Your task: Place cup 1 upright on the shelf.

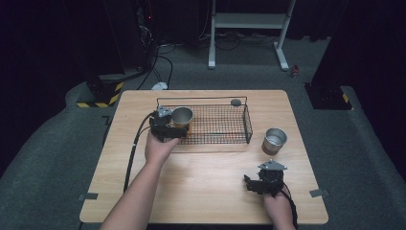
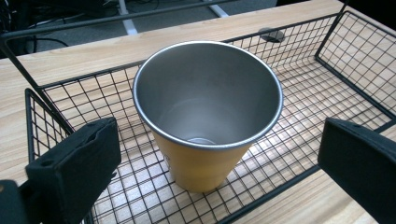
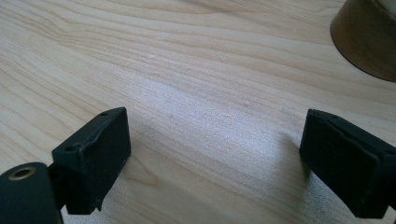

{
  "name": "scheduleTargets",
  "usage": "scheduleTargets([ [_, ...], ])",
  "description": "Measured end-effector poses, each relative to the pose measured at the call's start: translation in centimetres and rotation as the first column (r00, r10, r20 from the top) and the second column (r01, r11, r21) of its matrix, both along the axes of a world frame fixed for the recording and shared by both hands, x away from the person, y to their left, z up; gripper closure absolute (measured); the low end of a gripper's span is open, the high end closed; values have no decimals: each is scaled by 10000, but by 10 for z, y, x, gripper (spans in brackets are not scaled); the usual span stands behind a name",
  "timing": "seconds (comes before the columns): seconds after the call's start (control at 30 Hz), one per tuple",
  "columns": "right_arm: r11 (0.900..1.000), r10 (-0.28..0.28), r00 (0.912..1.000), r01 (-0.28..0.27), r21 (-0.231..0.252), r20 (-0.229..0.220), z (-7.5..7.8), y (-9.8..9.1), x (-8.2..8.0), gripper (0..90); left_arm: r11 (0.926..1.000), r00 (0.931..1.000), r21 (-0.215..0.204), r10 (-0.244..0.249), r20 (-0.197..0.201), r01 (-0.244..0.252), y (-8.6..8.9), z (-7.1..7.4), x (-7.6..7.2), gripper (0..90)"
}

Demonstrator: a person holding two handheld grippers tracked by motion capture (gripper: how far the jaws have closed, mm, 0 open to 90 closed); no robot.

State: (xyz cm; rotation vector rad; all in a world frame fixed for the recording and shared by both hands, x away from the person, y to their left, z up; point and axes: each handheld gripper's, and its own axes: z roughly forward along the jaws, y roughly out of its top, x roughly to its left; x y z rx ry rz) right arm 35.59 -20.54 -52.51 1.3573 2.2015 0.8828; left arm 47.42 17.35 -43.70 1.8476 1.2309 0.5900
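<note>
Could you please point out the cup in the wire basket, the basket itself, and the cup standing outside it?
Yellow cup (image 2: 201, 170): left gripper view, on its yellow outer wall.
Wire basket (image 1: 247, 122): high view, on its right end wall.
Second cup (image 1: 274, 141): high view, on its metal inside, right of the basket.

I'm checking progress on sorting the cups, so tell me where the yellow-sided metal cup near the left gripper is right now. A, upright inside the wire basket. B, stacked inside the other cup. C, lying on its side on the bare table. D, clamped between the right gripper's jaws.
A: the yellow-sided cup stands upright on the mesh floor of the wire basket, with the open left gripper around it, not touching.
</note>
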Motion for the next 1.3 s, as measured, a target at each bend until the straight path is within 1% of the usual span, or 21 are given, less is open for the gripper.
scheduleTargets([
  [0.07, 10000, -10, 10000, 10, 10, -7, 0, 0, 0, 88, 10000, 10000, 48, -7, 36, 6, 1, 1, -1, 1],
  [0.1, 10000, -37, 10000, 37, 26, -26, 0, 0, 0, 88, 10000, 10000, -24, -22, 79, 22, 1, 2, -4, 1],
  [0.17, 10000, -36, 10000, 36, 24, -26, 0, 0, 0, 88, 10000, 9999, -19, -47, 92, 47, 2, 2, -6, 1],
  [0.23, 10000, -54, 10000, 54, 33, -36, 0, 0, 0, 88, 10000, 9999, -58, -80, 94, 81, 2, -1, -10, 1],
  [0.33, 10000, -61, 10000, 61, 28, -25, 0, 1, -1, 88, 9999, 9999, 28, -100, 66, 99, 2, -3, -13, 1],
  [0.37, 10000, -63, 10000, 63, 30, -28, 0, 1, -1, 88, 9998, 10000, 198, -14, 75, 12, 4, -4, -15, 1],
  [0.4, 10000, -63, 10000, 63, 30, -28, 0, 1, -1, 88, 9998, 10000, 198, -14, 75, 12, 4, -4, -15, 1],
  [0.43, 10000, -63, 10000, 63, 31, -27, 0, 1, -1, 88, 9999, 10000, 135, -5, 17, 5, 6, -5, -18, 1],
  [0.53, 10000, -60, 10000, 60, 30, -28, 0, 1, -1, 88, 9999, 10000, 149, 24, 40, -25, 9, -5, -20, 1],
  [0.57, 10000, -60, 10000, 60, 30, -27, 0, 1, -1, 88, 10000, 10000, 88, 4, -30, -4, 11, -5, -22, 1],
  [0.67, 10000, -53, 10000, 53, 22, -28, 0, 0, -1, 88, 9999, 10000, 112, -13, -37, 14, 12, -5, -25, 1],
  [0.7, 10000, -61, 10000, 61, 32, -28, 0, 1, -1, 88, 10000, 10000, 56, -26, -66, 26, 14, -6, -28, 2],
  [0.9, 10000, -62, 10000, 62, 34, -29, 0, 1, -1, 88, 10000, 10000, -90, 21, -35, -21, 18, -8, -35, 2],
  [1.03, 10000, -61, 10000, 61, 31, -28, 0, 1, -1, 88, 9999, 10000, -111, -29, -26, 28, 23, -9, -43, 3],
  [1.07, 10000, -61, 10000, 61, 31, -28, 0, 1, -1, 88, 9999, 10000, -111, -29, -26, 28, 23, -9, -43, 3],
  [1.13, 10000, -62, 10000, 62, 34, -28, 0, 1, -1, 88, 9999, 10000, -65, -88, -18, 88, 27, -10, -48, 6],
  [1.2, 10000, -62, 10000, 62, 32, -29, 0, 1, -1, 88, 9999, 9999, -100, -104, -57, 104, 28, -11, -50, 7],
  [1.27, 10000, -62, 10000, 62, 31, -28, 0, 1, -1, 88, 9997, 9997, -144, -221, -65, 220, 32, -14, -57, 8],
  [1.3, 10000, -60, 10000, 61, 31, -28, 0, 1, -1, 88, 9997, 9997, -144, -221, -65, 220, 32, -14, -57, 9],
])
